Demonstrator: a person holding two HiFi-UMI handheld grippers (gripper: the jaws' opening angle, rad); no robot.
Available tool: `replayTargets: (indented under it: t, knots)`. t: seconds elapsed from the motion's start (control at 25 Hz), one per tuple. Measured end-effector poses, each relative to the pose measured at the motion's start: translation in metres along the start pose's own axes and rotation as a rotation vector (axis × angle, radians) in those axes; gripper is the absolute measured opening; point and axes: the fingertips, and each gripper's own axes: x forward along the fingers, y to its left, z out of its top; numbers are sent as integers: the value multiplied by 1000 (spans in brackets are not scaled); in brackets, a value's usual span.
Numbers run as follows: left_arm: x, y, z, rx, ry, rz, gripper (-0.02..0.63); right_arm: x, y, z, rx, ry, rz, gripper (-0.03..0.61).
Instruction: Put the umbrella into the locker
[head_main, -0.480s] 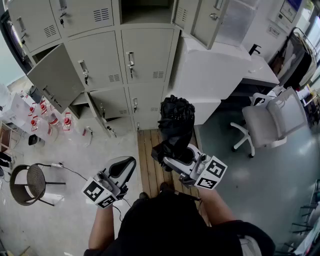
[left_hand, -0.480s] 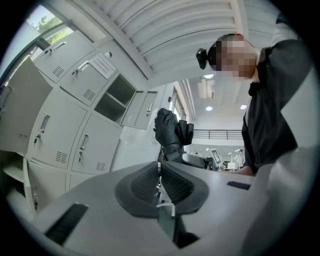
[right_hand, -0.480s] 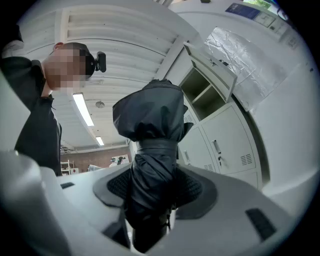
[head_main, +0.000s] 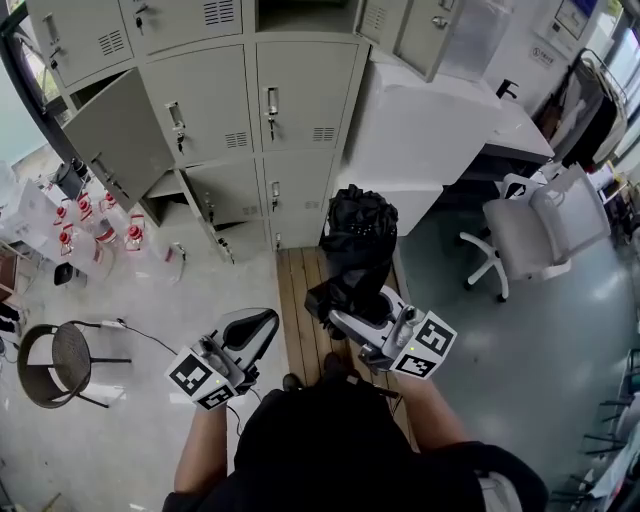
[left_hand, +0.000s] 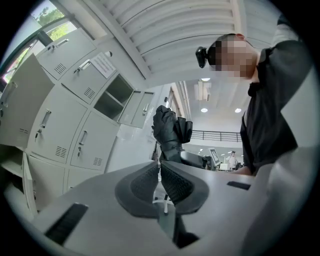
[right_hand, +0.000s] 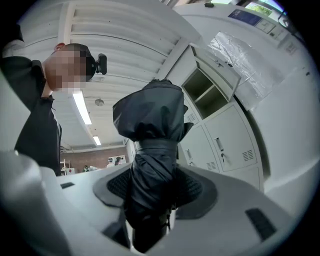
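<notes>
A: Gripping what, your right gripper (head_main: 348, 318)?
B: A folded, crinkly black umbrella (head_main: 357, 235), clamped upright, clear of the grey metal lockers (head_main: 300, 100); one top bay (head_main: 300, 18) stands open. Your left gripper (head_main: 250, 332): closed, empty.

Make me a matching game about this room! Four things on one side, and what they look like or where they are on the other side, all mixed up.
Things:
1. umbrella
2. left gripper
3. swivel chair
4. bottles

Descriptions:
A. white, on the grey floor at the right
B. red caps, on the floor by the lockers
C. black, clamped in the right gripper
D. jaws together, holding nothing

Pairs: 1-C, 2-D, 3-A, 4-B
</notes>
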Motion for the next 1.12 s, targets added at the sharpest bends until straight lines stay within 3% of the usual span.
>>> replayTargets:
  t: [0.44, 0.68, 0.88, 1.12]
  knots:
    - [-25, 6, -6, -28, -16, -4, 28, -9, 15, -3, 2, 5, -61, 236]
    - [-12, 9, -13, -50, -18, -41, 28, -24, 10, -4, 2, 29, -117, 236]
    - [-5, 14, -2, -115, -74, -65, 28, -22, 1, -7, 10, 34, -137, 236]
    - [0, 30, 11, -88, -74, -62, 28, -5, -15, -7, 20, 37, -123, 238]
